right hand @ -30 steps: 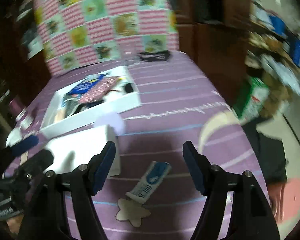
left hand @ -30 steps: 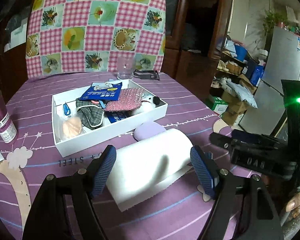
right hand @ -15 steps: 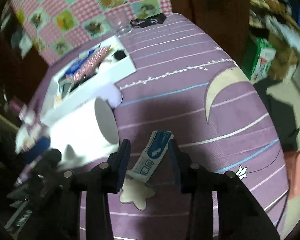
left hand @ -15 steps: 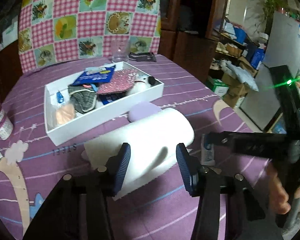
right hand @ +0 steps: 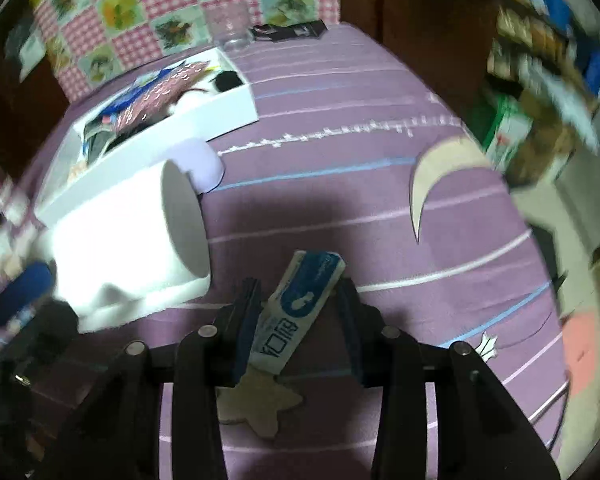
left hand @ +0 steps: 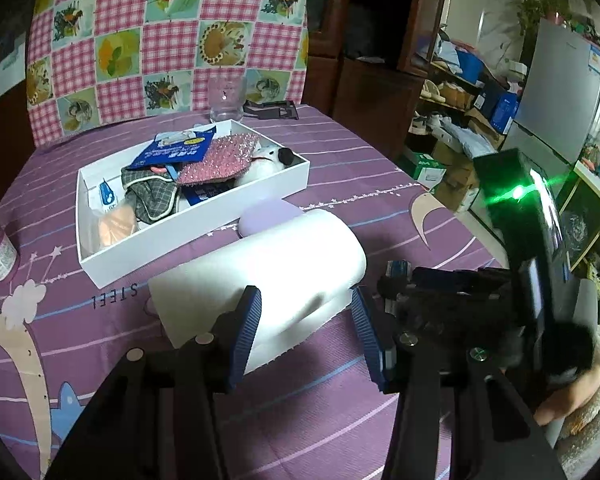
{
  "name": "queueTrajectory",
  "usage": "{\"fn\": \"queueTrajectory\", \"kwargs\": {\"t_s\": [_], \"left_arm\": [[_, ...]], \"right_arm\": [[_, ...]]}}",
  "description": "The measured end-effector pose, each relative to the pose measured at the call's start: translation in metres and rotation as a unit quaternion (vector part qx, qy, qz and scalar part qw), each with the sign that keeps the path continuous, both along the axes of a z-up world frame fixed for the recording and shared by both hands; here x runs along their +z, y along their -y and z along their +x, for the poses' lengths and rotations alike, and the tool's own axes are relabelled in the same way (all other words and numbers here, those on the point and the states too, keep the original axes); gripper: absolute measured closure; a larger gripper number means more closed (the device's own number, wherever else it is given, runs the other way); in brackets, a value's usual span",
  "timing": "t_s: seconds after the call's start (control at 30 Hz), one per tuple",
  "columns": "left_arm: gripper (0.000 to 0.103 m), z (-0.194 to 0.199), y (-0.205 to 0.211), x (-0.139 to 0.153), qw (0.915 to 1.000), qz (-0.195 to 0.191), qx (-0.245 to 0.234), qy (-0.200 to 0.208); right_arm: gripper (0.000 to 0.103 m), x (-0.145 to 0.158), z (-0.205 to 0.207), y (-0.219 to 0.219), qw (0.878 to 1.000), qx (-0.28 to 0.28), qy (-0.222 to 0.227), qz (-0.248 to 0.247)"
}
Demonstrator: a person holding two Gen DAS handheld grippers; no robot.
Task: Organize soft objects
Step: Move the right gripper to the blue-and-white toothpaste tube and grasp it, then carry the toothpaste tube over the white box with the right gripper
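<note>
Left wrist view shows a white paper towel roll (left hand: 260, 276) lying on its side on the purple surface (left hand: 340, 420), just in front of a white box (left hand: 180, 232); the left tool (left hand: 306, 332) is clenched on the roll, its blue pads (left hand: 246, 332) pressing in at the near part, where the soft paper dents between them. A pale lilac pad (left hand: 266, 216) rests between the roll and the box wall, touching both. Inside the box sit a pink beaded pouch (left hand: 220, 158), a blue packet (left hand: 176, 150), a checked grey cloth (left hand: 152, 196), a white plush toy (left hand: 270, 158) and a peach-coloured soft item (left hand: 118, 226). Behind the box stands a clear glass (left hand: 226, 100) before a chequered pink cushion (left hand: 172, 32). Right wrist view, blurred, shows a blue-and-white tube (right hand: 296, 308) lying on the surface between the fingers of the right tool (right hand: 298, 328); the left pad touches the tube's edge, but whether the right pad presses on it cannot be told. A pale star print (right hand: 256, 404) lies under the tube's near end, and the roll sits just to its left.
</note>
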State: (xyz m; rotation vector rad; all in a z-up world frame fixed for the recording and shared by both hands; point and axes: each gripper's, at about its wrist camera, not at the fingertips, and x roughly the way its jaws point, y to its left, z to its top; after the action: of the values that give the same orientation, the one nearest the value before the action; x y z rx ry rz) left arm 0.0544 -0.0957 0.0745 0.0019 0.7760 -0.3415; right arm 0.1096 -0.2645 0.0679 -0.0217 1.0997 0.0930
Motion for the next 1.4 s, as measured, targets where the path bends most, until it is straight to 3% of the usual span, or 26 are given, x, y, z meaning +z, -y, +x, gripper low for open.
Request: {"fn": "queueTrajectory", "kwargs": {"t_s": [0.07,0.1,0.17,0.2,0.33,0.5,0.67,0.93,1.1,1.4], "left_arm": [[0.056,0.0,0.0,0.0,1.0,0.002,0.001,0.002],[0.056,0.0,0.0,-0.001,1.0,0.002,0.001,0.002],[0.056,0.0,0.001,-0.001,1.0,0.001,0.0,-0.002],[0.056,0.0,0.001,-0.001,1.0,-0.002,-0.002,-0.004],[0.056,0.0,0.0,0.0,1.0,-0.004,-0.003,-0.003],[0.056,0.0,-0.002,0.001,1.0,-0.001,0.007,0.0],[0.056,-0.001,-0.001,0.001,1.0,0.003,0.008,0.002],[0.056,0.0,-0.003,0.002,0.9999,-0.001,0.011,0.004],[0.056,0.0,-0.008,0.006,0.9998,-0.011,0.015,0.009],[0.056,0.003,-0.052,0.027,0.9943,-0.082,0.054,0.042]], "right_arm": [[0.068,0.0,-0.004,-0.01,0.999,0.021,0.015,-0.034],[0.079,0.0,-0.005,-0.012,0.999,0.032,0.015,-0.033],[0.087,0.001,-0.005,-0.011,0.999,0.041,0.009,-0.02],[0.097,0.002,-0.005,-0.009,0.999,0.044,0.007,-0.013],[0.097,0.01,-0.003,0.003,0.998,0.039,0.004,0.045],[0.098,0.033,-0.01,0.012,0.991,0.046,0.049,0.114],[0.098,0.04,-0.012,0.012,0.984,0.057,0.063,0.157],[0.098,0.052,-0.02,0.01,0.961,0.1,0.074,0.247],[0.098,0.056,-0.02,0.008,0.955,0.105,0.081,0.264],[0.098,0.076,0.001,-0.011,0.96,0.092,0.072,0.255]]}}
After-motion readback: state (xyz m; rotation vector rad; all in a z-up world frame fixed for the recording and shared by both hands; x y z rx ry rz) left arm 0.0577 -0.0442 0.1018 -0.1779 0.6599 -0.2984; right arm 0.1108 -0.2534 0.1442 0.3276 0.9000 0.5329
